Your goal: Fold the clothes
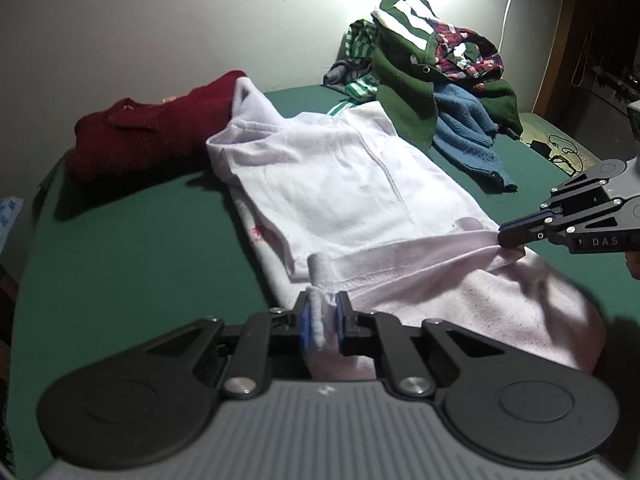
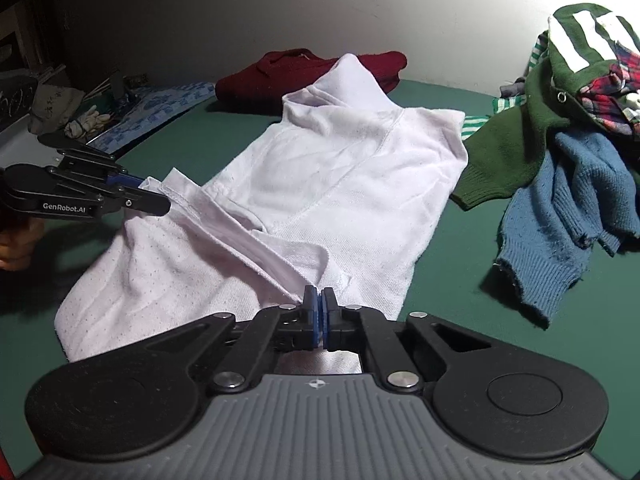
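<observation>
We are mid-fold on the white shirt [image 1: 352,184], which lies lengthwise along the middle of the green table [image 1: 132,248]. Our left gripper [image 1: 323,322] pinches a rolled bit of its hem, and our right gripper [image 2: 319,310] is closed on the hem's other corner — the edge hangs taut between them. The maroon sweater [image 1: 152,136] at ten o'clock looks already folded; the pile of clothes [image 1: 432,80] at one o'clock remains untouched. The shirt is thin, pale, creased — its sides seem turned in, its near end rumpled.
</observation>
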`<move>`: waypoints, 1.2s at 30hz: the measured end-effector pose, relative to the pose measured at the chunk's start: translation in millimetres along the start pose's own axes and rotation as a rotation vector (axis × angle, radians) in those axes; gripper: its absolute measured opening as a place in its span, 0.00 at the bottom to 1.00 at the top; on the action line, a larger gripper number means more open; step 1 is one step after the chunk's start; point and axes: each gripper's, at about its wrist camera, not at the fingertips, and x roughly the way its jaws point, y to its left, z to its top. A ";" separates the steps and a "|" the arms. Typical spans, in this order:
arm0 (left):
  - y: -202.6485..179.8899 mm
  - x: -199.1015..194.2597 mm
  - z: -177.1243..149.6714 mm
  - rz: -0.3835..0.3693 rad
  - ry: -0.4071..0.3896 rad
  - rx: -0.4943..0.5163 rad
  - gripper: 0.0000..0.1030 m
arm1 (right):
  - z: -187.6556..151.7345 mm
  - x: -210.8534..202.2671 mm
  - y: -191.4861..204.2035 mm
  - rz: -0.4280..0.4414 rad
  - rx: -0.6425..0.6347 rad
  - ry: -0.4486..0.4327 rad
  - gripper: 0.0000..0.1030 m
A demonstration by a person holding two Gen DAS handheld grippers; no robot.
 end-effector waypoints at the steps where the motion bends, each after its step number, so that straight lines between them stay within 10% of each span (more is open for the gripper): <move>1: -1.7 -2.8 0.3 -0.006 -0.010 0.003 0.03 | -0.1 -3.6 2.0 -0.001 -0.006 -0.011 0.02; 16: 14.8 23.0 27.1 0.010 -0.012 -0.021 0.02 | 37.0 8.8 -17.9 -0.089 0.018 -0.096 0.02; 19: 18.2 32.5 16.2 0.006 0.037 -0.042 0.02 | 29.3 16.3 -25.4 -0.087 0.073 -0.058 0.19; 21: 19.9 31.2 9.8 -0.010 0.041 -0.065 0.03 | 18.5 8.1 -26.8 -0.079 0.098 -0.059 0.48; 29: 23.9 38.8 0.9 -0.041 0.060 -0.123 0.12 | -4.3 17.2 -16.6 -0.085 0.024 -0.035 0.42; 32: 18.6 40.3 2.1 -0.027 0.058 -0.098 0.12 | -4.9 23.8 -16.7 -0.097 0.023 -0.041 0.16; 36: 16.1 34.0 6.1 -0.013 0.027 -0.094 0.01 | -3.2 11.8 -17.6 -0.079 0.024 -0.066 0.05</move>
